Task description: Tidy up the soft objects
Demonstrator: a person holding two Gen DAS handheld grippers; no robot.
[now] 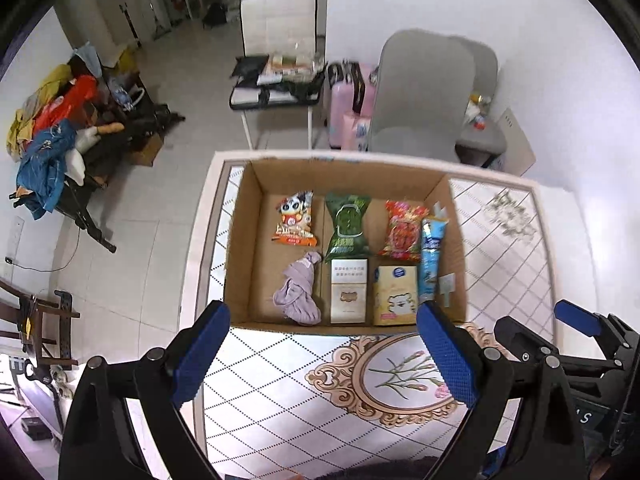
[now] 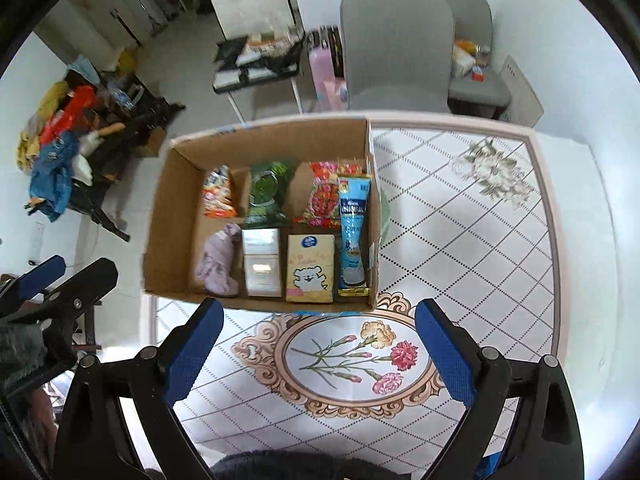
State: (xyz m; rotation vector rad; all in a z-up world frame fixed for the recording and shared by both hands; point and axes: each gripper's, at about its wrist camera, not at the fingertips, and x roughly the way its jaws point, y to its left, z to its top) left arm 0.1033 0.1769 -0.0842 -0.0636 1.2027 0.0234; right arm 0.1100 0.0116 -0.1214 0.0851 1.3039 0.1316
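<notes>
A brown cardboard box [image 1: 248, 240] [image 2: 168, 216] stands on the patterned table. In it lie an orange snack bag [image 1: 294, 220] [image 2: 218, 196], a green bag [image 1: 347, 226] [image 2: 266, 192], a red bag [image 1: 402, 234] [image 2: 324, 196], a blue pouch [image 1: 431, 256] [image 2: 353, 236], a lilac cloth [image 1: 299, 290] [image 2: 218, 264], a white tissue pack [image 1: 349, 292] [image 2: 262, 266] and a yellow tissue pack [image 1: 396, 296] [image 2: 310, 268]. My left gripper [image 1: 326, 360] hangs open above the table, nothing between its fingers. My right gripper [image 2: 320, 356] is also open and holds nothing.
The table [image 2: 480, 240] carries a flower medallion [image 2: 352, 360] in front of the box. Grey chairs [image 1: 420, 92] and a white chair [image 1: 276, 40] stand behind it. A rack piled with clothes [image 1: 52, 140] is at the left on the floor.
</notes>
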